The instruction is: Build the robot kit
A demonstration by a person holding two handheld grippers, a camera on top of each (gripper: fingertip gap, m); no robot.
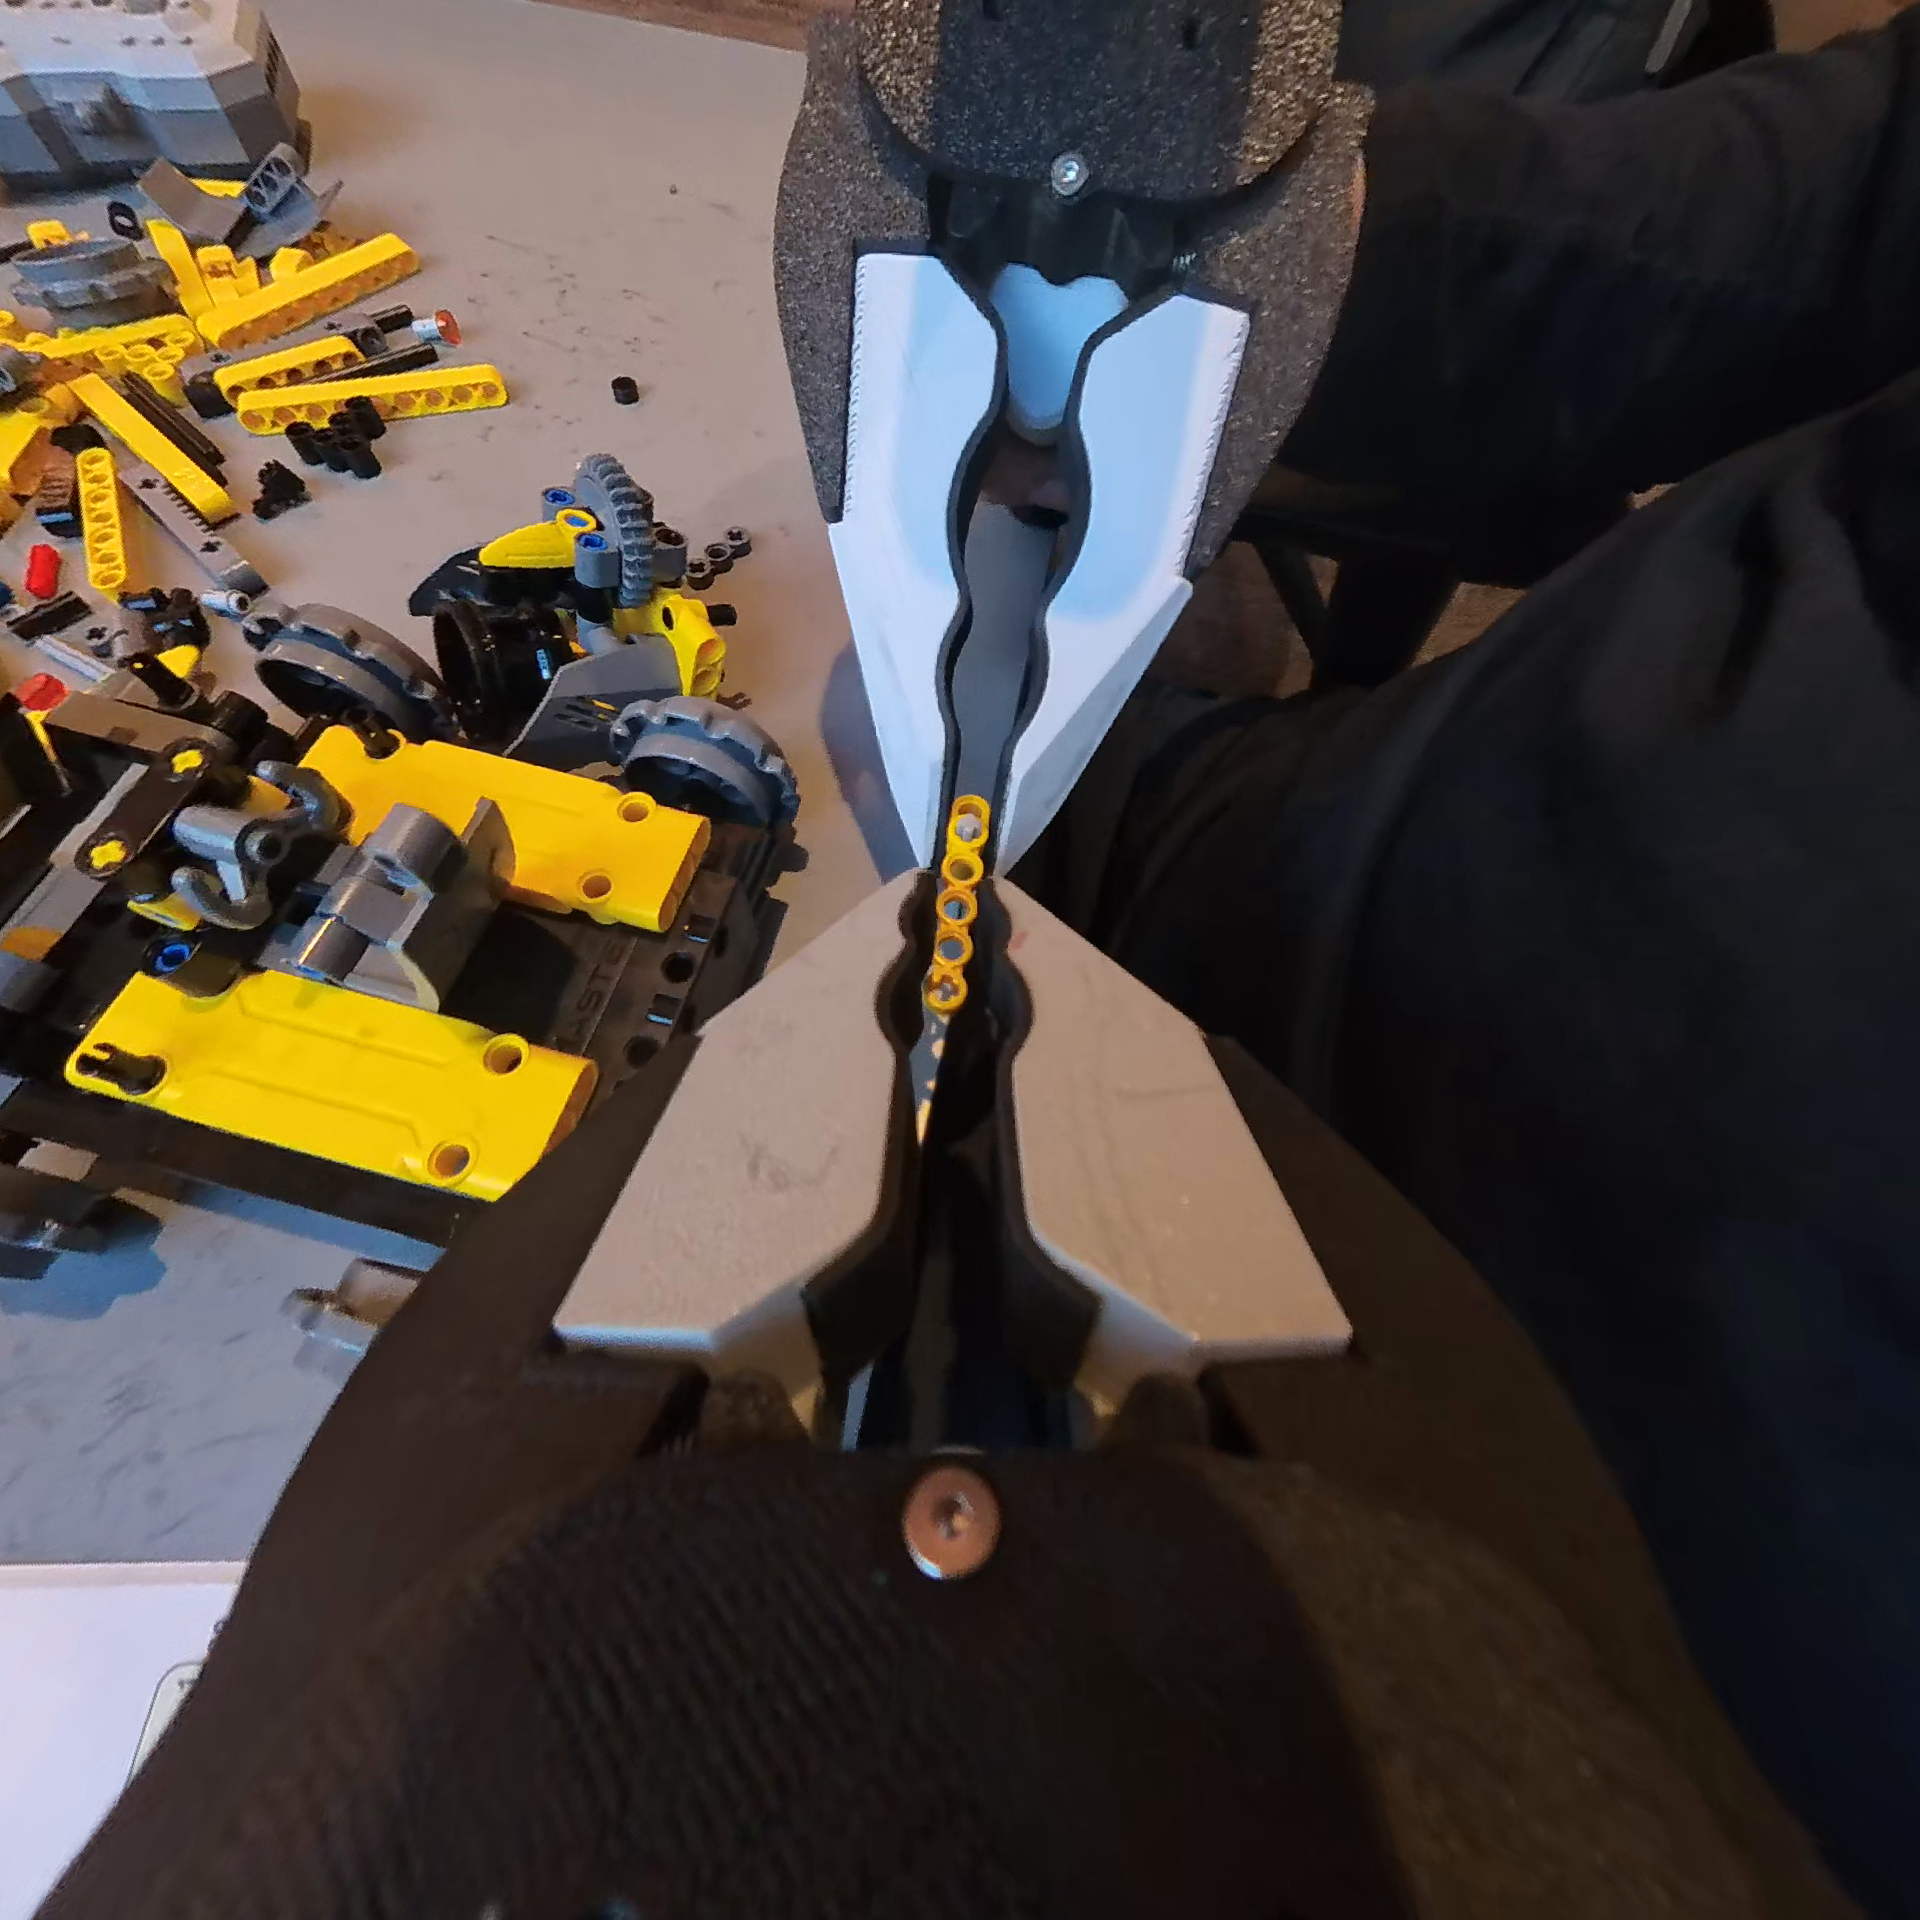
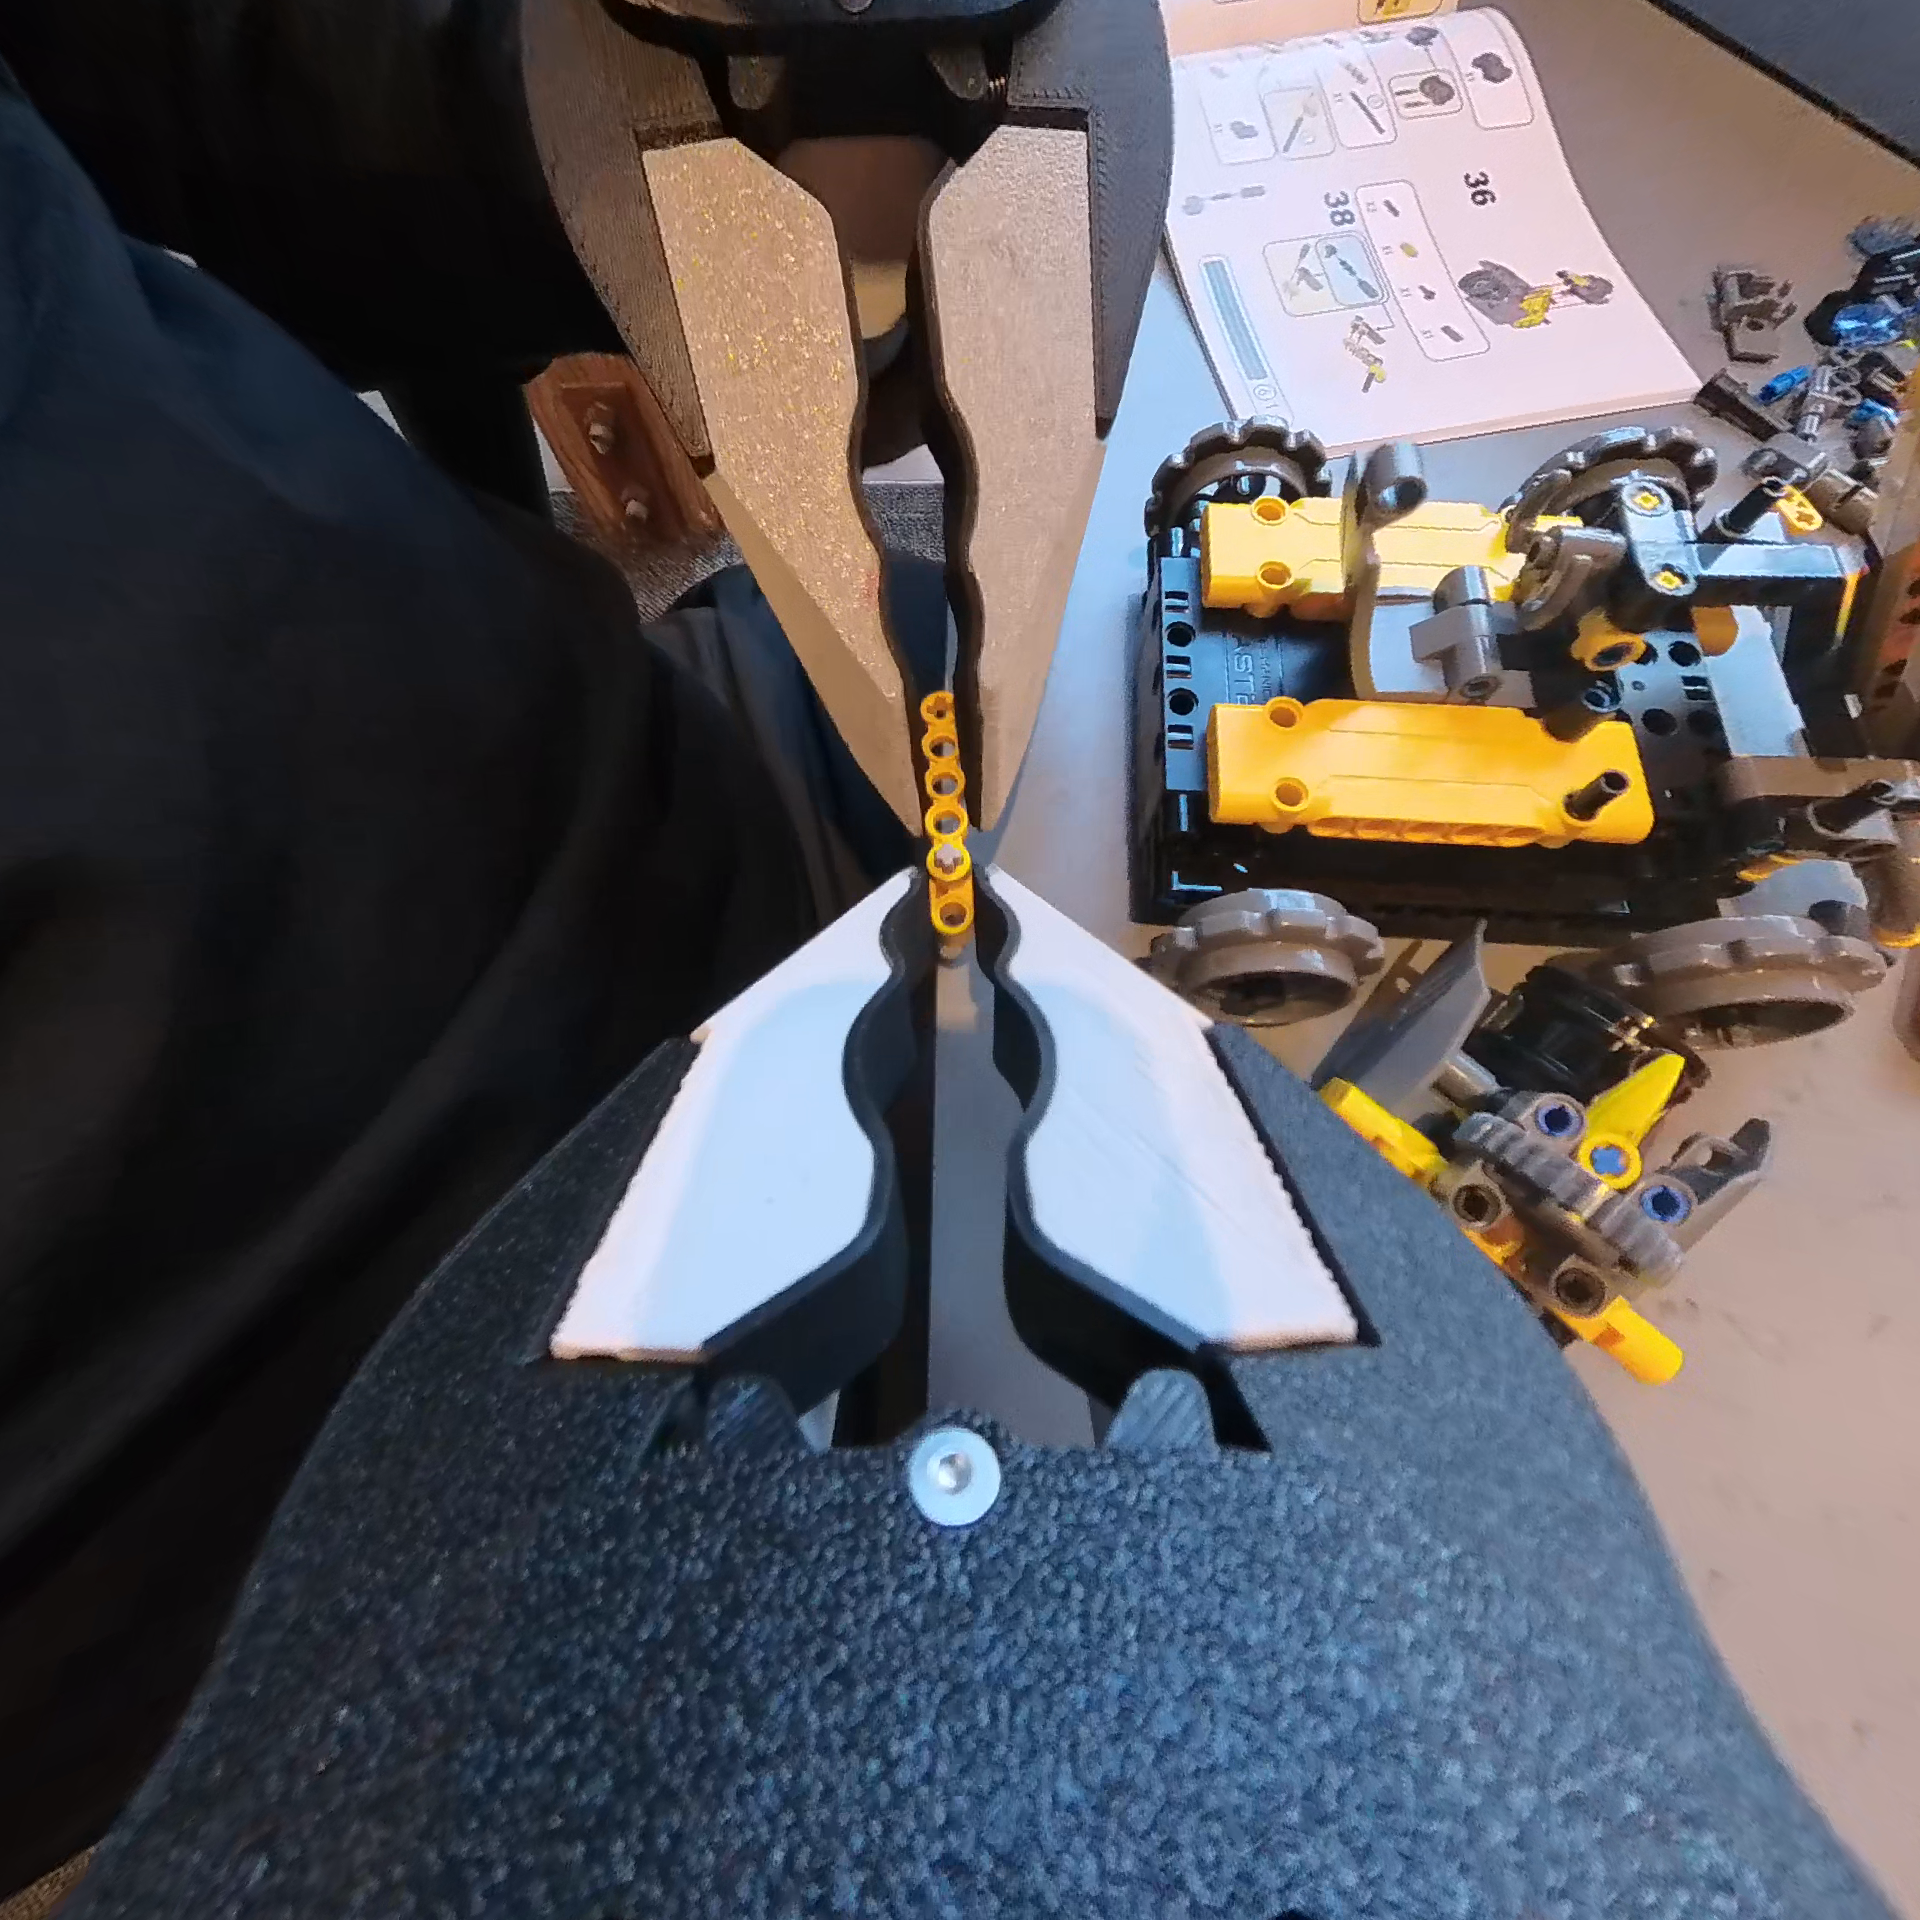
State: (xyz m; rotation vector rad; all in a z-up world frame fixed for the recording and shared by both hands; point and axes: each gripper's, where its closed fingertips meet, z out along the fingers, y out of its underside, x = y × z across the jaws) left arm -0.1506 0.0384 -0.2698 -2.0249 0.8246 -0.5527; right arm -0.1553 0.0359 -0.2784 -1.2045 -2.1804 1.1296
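Left gripper (image 1: 958,914) with grey fingers, clamped narrow on one end of a thin yellow beam (image 1: 957,902). Right gripper (image 2: 951,914) with white fingers, pinched on the other end of the same beam (image 2: 945,810), tip to tip with the left one. Beam held in the air off the table's edge, above a dark-clothed lap; short, flat, bright yellow, a single row of round holes along it, a small grey pin (image 2: 948,858) seated in one hole near the right gripper's tips.

On the table (image 1: 582,208), near that edge: a half-built toy vehicle (image 2: 1455,727) with yellow side panels, black frame and grey toothed wheels. Just beside it a smaller yellow and grey sub-assembly (image 2: 1538,1195) with a gear. Farther in, a scatter of loose yellow beams (image 1: 312,353) and black pins. Open instruction booklet (image 2: 1403,208) lying beyond the vehicle in the right wrist view.
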